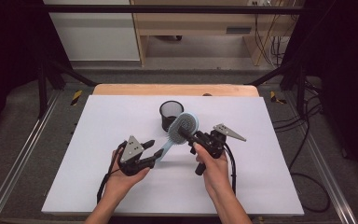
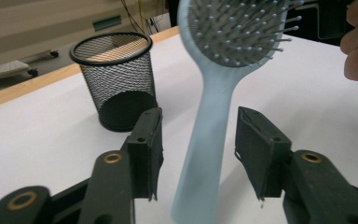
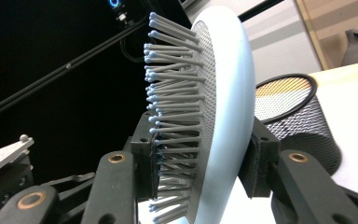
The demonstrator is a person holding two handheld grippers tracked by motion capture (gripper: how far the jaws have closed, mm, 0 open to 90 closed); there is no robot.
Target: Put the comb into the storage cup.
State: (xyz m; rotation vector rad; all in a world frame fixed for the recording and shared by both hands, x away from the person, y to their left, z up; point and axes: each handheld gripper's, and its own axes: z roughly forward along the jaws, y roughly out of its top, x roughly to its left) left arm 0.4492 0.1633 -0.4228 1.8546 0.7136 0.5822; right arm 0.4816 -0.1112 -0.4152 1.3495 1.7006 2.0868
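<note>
Right gripper (image 1: 189, 136) clamps the hairbrush (image 1: 182, 127) head near the mesh cup (image 1: 170, 115); left gripper (image 1: 154, 150) hangs released around its handle.

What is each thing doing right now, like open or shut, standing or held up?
Left gripper: open, jaws either side of the handle, not pressing.
Right gripper: shut on the hairbrush head.
Hairbrush: held up off the table, handle slanting down toward the left gripper.
Mesh cup: upright on the table, looks empty.
</note>
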